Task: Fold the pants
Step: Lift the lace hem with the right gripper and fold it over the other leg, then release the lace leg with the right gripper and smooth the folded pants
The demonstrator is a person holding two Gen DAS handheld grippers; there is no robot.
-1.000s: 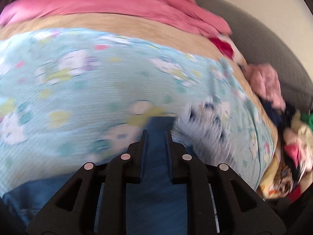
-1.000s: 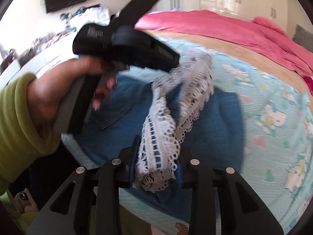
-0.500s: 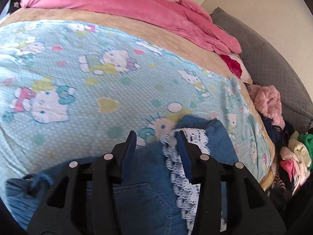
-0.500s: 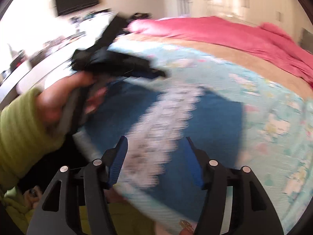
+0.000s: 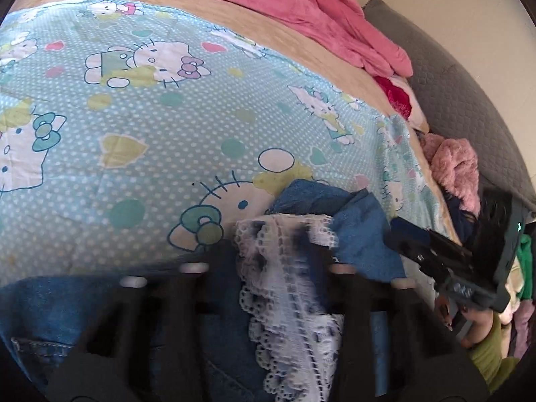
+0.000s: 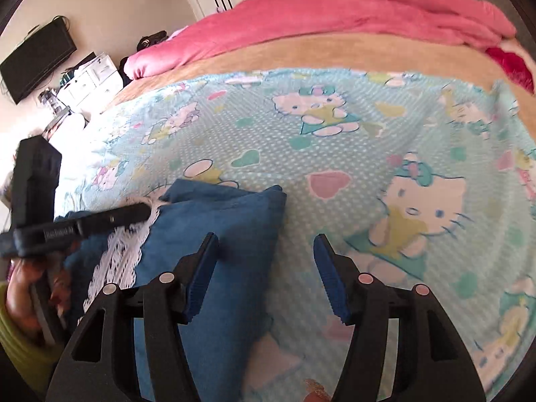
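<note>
Bed cover: light-blue cartoon-cat printed sheet spreads across the bed, with a pink blanket bunched along its far edge.
Pants: blue denim pants with a white lace trim lie folded near the sheet's near-left corner.
Left gripper: the black two-finger tool is blurred, its jaws closing with the lace trim between them; grip not clear.
Right gripper: the blue-padded jaws stand wide over the pants' right edge, nothing held.
</note>
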